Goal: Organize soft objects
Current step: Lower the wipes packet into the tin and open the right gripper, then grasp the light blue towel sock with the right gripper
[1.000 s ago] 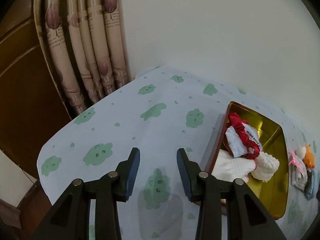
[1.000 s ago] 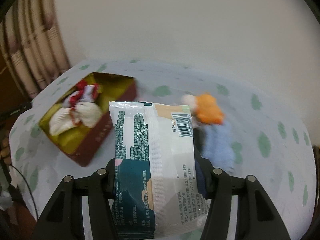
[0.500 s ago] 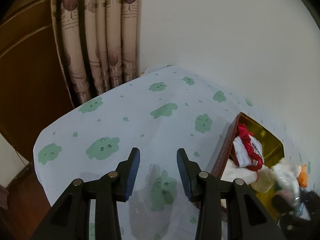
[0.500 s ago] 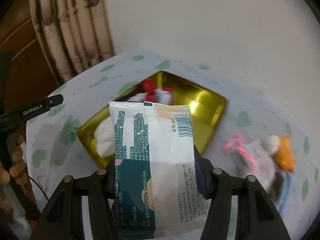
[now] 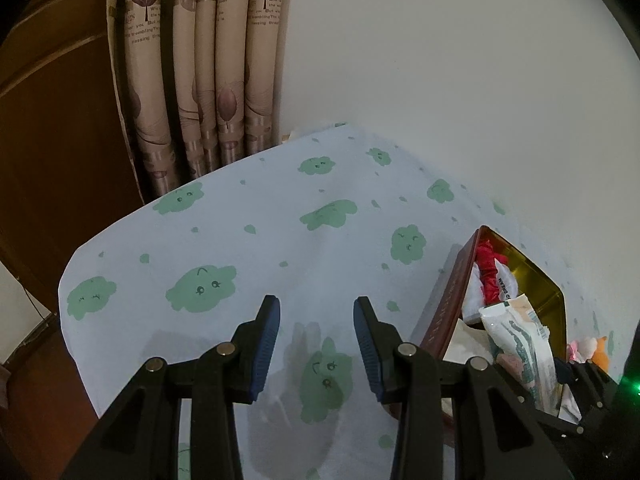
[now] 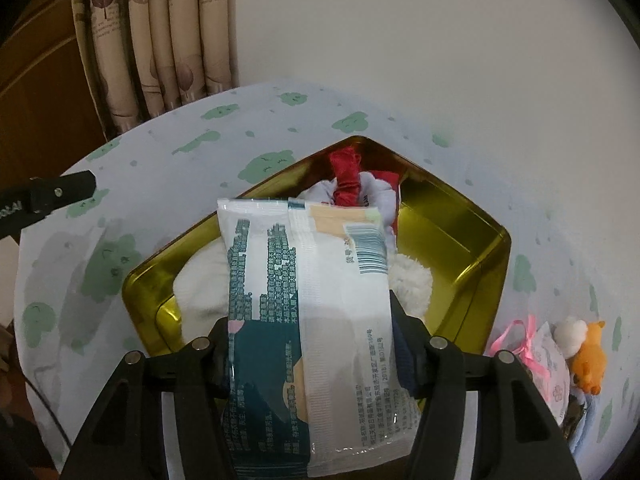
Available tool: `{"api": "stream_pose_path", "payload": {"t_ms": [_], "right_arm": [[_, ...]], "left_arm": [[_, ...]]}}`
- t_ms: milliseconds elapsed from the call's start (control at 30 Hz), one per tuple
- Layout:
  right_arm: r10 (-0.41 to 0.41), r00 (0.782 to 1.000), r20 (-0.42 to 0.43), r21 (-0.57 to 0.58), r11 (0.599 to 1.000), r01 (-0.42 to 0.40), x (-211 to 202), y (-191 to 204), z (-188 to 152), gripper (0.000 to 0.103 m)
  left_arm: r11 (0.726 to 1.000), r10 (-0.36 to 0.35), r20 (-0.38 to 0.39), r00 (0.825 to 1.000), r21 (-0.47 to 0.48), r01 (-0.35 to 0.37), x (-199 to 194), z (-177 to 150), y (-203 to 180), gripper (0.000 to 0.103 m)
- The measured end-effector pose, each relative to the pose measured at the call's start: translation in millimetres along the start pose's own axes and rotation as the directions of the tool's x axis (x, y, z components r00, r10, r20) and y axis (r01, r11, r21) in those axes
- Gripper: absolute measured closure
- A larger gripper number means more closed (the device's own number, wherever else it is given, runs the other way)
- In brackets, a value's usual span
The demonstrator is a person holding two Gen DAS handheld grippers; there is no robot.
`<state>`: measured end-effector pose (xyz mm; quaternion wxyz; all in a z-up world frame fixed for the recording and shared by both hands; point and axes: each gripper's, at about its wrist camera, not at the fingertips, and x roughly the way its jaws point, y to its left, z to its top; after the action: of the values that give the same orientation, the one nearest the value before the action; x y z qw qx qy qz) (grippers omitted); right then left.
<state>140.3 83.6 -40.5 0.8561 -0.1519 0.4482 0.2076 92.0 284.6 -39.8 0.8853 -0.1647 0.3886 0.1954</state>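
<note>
My right gripper [image 6: 312,344] is shut on a white and teal wet-wipe packet [image 6: 308,320] and holds it over the gold tin [image 6: 472,240]. The tin holds a red scrunchie [image 6: 346,178], white cloth [image 6: 200,284] and a white fluffy item [image 6: 412,284]. In the left wrist view my left gripper [image 5: 316,338] is open and empty over the tablecloth, left of the tin [image 5: 452,300]; the packet [image 5: 516,340] shows there too. An orange plush toy [image 6: 588,356] and a pink-ribboned pouch [image 6: 548,356] lie right of the tin.
The table has a pale blue cloth with green cloud prints [image 5: 280,240]. Beige curtains [image 5: 208,64] hang behind its far left corner, next to a white wall [image 6: 400,20]. The table edge drops off at the left [image 5: 68,292].
My right gripper carried the packet left from beside the plush toy to over the tin. My left gripper turned left, so the tin slid toward the right edge of its view.
</note>
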Motion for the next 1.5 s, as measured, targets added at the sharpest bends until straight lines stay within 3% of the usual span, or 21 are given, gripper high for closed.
{"api": "stream_pose_path", "payload": {"t_ms": [133, 300, 600, 767, 867, 1100, 1200, 1333, 1500], "right_arm": [[0.029, 1.0, -0.006, 0.032, 0.999, -0.029, -7.1, -5.2, -4.0, 0.039], [0.044, 0.999, 0.024, 0.05, 0.998, -0.045, -28.2, -8.7, -7.5, 0.028], [0.051, 0.996, 0.068, 0.128, 0.99, -0.059, -74.3, -38.5, -23.2, 0.025], [-0.043, 0.996, 0.081, 0.222, 0.975, 0.024, -92.7, -87.9, -48.8, 0.025], [-0.117, 0.992, 0.055, 0.312, 0.945, 0.095, -99.1, -131.6, -68.9, 0.025], [-0.281, 0.959, -0.028, 0.421, 0.867, 0.266, -104.7, -218.1, -109.7, 0.025], [-0.301, 0.95, -0.08, 0.449, 0.84, 0.304, -97.5, -242.7, -125.2, 0.025], [-0.289, 0.949, -0.122, 0.453, 0.835, 0.312, -81.2, -257.7, -138.5, 0.025], [-0.234, 0.964, -0.128, 0.48, 0.836, 0.267, -57.8, -262.1, -140.4, 0.025]], "left_arm": [[1.0, -0.009, -0.01, 1.0, -0.006, 0.009, 1.3, -0.2, -0.2, 0.064], [1.0, -0.01, -0.002, 1.0, 0.008, 0.01, -1.4, -0.5, -2.9, 0.064], [1.0, -0.014, 0.015, 1.0, 0.013, 0.014, -4.0, 0.2, -6.2, 0.064], [1.0, -0.012, 0.02, 1.0, 0.027, 0.011, -5.7, -0.5, -9.2, 0.064], [1.0, -0.004, 0.036, 0.999, 0.028, 0.003, -8.6, -0.9, -10.8, 0.064], [0.999, -0.017, 0.054, 0.998, 0.04, 0.015, -12.6, -1.7, -13.4, 0.064], [0.998, -0.009, 0.043, 0.999, 0.056, 0.007, -10.2, -2.7, -15.4, 0.064], [0.997, -0.012, 0.053, 0.999, 0.071, 0.008, -11.1, -3.4, -18.0, 0.064], [0.994, -0.008, 0.041, 0.999, 0.106, 0.004, -7.0, -5.2, -23.6, 0.064]]}}
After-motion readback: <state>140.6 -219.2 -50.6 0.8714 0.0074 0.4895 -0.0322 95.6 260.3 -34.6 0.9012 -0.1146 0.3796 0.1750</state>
